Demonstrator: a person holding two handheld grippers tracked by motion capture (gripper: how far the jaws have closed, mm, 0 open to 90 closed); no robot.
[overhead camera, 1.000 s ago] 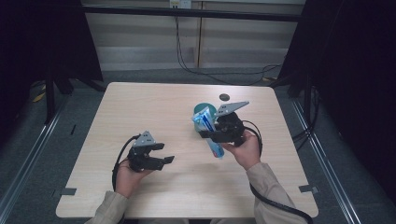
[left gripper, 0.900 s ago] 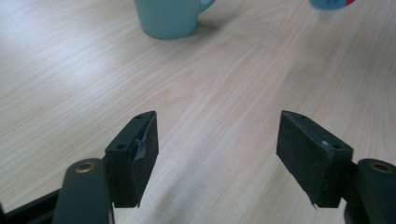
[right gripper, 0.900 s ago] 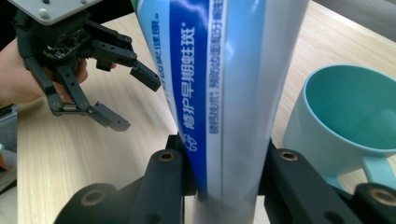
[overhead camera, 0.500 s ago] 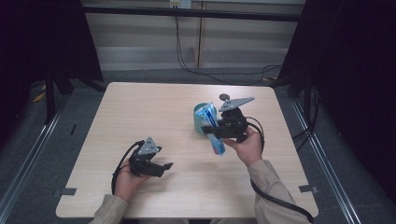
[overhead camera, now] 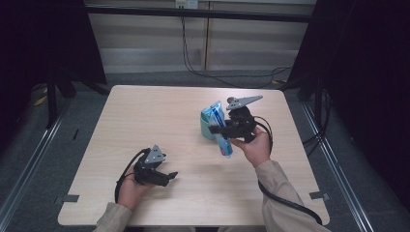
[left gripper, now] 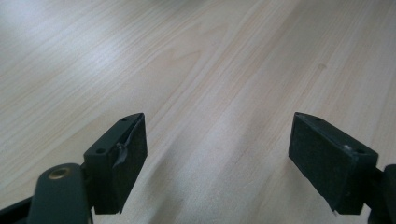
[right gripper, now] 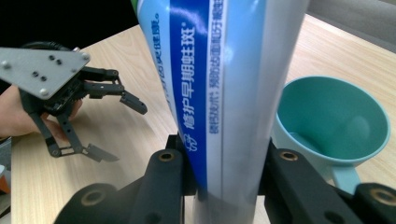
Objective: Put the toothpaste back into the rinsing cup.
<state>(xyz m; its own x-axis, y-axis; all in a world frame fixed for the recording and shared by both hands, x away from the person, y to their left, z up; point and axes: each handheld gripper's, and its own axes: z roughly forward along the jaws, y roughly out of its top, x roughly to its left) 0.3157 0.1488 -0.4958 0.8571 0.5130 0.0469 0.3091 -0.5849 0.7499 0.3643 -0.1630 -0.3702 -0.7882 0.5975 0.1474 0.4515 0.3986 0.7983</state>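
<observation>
My right gripper [overhead camera: 223,129] is shut on a blue-and-white toothpaste tube [overhead camera: 219,126], held off the table at a slant. The tube's upper end is beside or above a teal cup [overhead camera: 206,128] standing right of the table's middle. In the right gripper view the tube [right gripper: 229,93] rises between the two jaws of the right gripper [right gripper: 229,175], and the cup [right gripper: 336,121] shows its hollow inside at the right. My left gripper [overhead camera: 167,177] rests low near the front left, open, with bare wood between its fingers [left gripper: 119,158].
The light wooden table [overhead camera: 145,121] has a dark floor around it and black frame posts at the back. A cable [overhead camera: 285,200] trails from the right gripper along the sleeve. The left gripper [right gripper: 112,126] lies in the background of the right gripper view.
The left gripper has drawn back a little toward the table's front edge. The right gripper has turned slightly with the tube, staying by the cup.
</observation>
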